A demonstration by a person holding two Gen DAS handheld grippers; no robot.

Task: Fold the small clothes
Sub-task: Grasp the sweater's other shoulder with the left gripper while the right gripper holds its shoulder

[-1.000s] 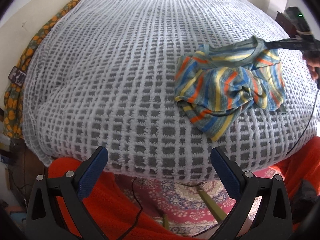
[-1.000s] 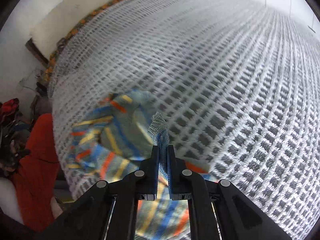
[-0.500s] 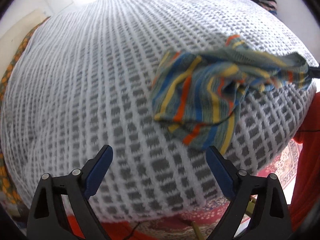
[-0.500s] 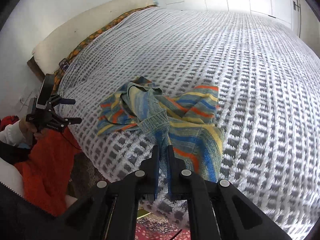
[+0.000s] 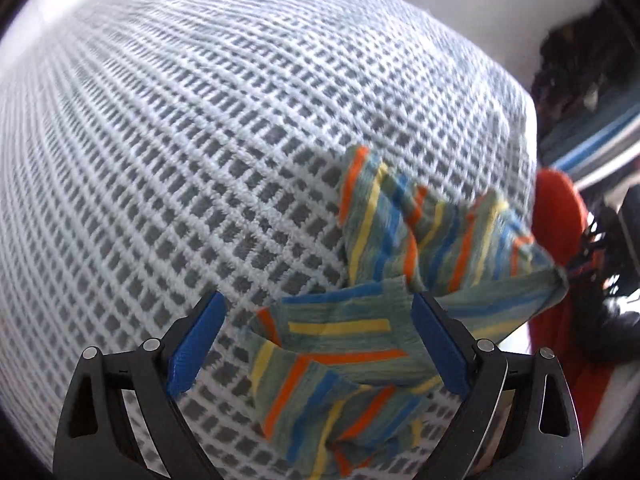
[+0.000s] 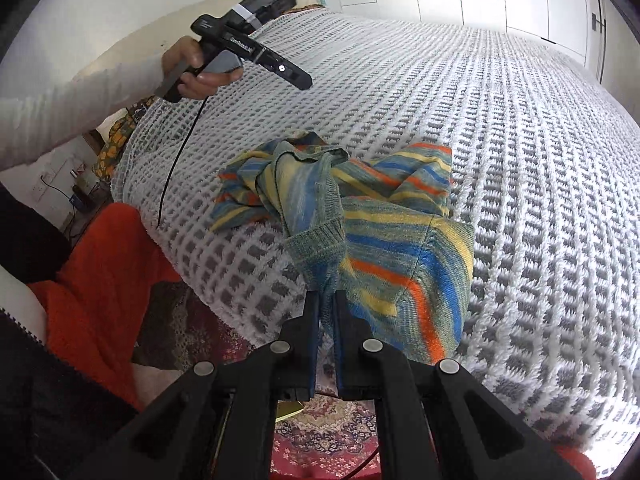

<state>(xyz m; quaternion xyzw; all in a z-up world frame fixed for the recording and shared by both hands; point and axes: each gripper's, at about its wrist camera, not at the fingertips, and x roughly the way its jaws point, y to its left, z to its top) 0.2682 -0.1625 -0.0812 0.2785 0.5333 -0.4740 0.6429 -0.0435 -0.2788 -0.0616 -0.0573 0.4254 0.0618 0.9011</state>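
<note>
A small striped knit garment (image 6: 384, 216), green with blue, orange and yellow stripes, lies crumpled near the bed's edge. My right gripper (image 6: 327, 300) is shut on its ribbed hem and holds that edge lifted. In the left wrist view the garment (image 5: 360, 340) lies between and under my open blue-padded fingers. My left gripper (image 5: 316, 344) is open and holds nothing. It also shows in the right wrist view (image 6: 298, 78), held in the air above the bed, left of the garment.
The bed is covered by a white and grey waffle-weave blanket (image 6: 520, 140). An orange cloth (image 6: 100, 272) and a patterned rug (image 6: 320, 432) lie below the bed's edge. A black cable (image 6: 180, 152) hangs from the left gripper.
The left gripper has moved right and closer, so the garment now lies between its open fingers. The right gripper has kept its hold on the hem and pulled it back toward the bed's edge.
</note>
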